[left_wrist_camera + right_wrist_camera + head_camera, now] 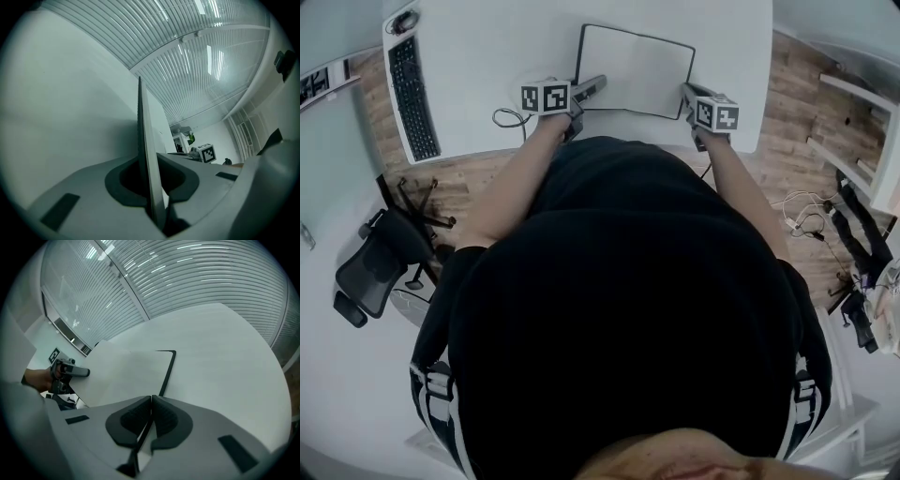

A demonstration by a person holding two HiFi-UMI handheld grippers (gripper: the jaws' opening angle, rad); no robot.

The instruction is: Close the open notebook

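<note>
Two grips noted on the open notebook (636,70), which lay flat on the desk (487,56) at my 12 o'clock. Left gripper (598,86) was pinched on its 9 o'clock cover edge, right gripper (686,91) on the 3 o'clock edge. I judged that one would anchor while the other folded.

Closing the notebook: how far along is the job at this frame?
Done: only the grasps. The notebook lies fully open on the table.
In hand: the left gripper is shut on its near left edge, and the right gripper is shut on its near right edge.
Left: folding one side over the other; neither side looks raised in the head view.
</note>
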